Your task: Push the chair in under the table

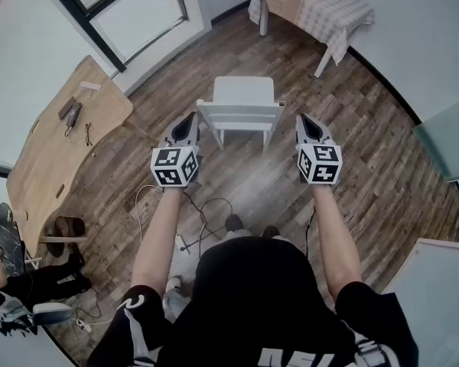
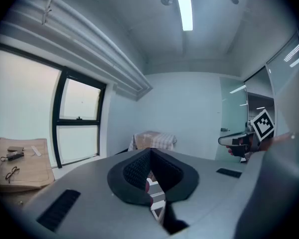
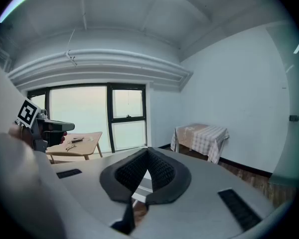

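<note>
A white chair (image 1: pixel 243 102) stands on the wood floor with its backrest toward me, well apart from the table with the checked cloth (image 1: pixel 312 4) at the far wall. My left gripper (image 1: pixel 190 119) hovers just off the backrest's left end. My right gripper (image 1: pixel 303 119) hovers off its right end. Whether either touches the chair I cannot tell. Both are shut with nothing held. In the left gripper view the jaws (image 2: pixel 150 156) meet, with chair slats (image 2: pixel 158 199) below them. The right gripper view shows shut jaws (image 3: pixel 147 156) over the chair (image 3: pixel 141 188).
A light wooden desk (image 1: pixel 57 147) with glasses and small items stands at the left by the window. Cables (image 1: pixel 203 212) lie on the floor near my feet. Another person's legs (image 1: pixel 30 289) show at the lower left. A glass panel (image 1: pixel 447 140) is at the right.
</note>
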A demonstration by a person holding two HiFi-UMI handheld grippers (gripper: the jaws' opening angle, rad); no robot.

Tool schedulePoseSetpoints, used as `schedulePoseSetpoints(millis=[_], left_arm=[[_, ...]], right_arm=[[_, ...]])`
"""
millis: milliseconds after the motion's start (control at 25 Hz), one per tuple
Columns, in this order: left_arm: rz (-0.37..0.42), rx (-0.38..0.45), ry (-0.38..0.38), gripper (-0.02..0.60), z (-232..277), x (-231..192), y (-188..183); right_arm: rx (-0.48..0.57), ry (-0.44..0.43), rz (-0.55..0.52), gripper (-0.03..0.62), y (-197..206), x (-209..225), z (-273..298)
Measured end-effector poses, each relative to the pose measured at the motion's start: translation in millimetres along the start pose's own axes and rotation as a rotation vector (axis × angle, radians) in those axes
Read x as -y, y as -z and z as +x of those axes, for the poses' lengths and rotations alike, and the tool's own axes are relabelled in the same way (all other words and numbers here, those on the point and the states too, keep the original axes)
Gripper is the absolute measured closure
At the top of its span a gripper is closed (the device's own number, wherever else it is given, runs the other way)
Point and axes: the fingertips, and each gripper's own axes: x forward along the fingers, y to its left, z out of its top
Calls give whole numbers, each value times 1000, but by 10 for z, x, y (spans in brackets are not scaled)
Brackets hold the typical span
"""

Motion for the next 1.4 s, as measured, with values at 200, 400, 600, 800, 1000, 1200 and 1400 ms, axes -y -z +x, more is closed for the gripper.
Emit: schedulePoseSetpoints(millis=[200,400,600,800,1000,1200,1400], left_arm=[[-7,-9,8,568,44,-229,51],[-17,-31,34,568,100,-389,152],[-17,-83,44,568,260,-445,348],[-14,-135,33,568,416,-548,582],[-6,-196,46,568,618,-627,813],[-7,-248,51,544,872,-711,1027],[2,-311,70,430,1190,-803,1287]], right_arm=[[-6,16,-8,582,7,-114,174],[-24,33,-7,580,87,-193,310],[-42,62,6,580,201,-146,410],[-86,60,6,512,409,-108,577],[-132,46,20,439,654,-18,833],[-193,32,22,378,961,99,1164],[-263,33,27,338,1253,241,1517]])
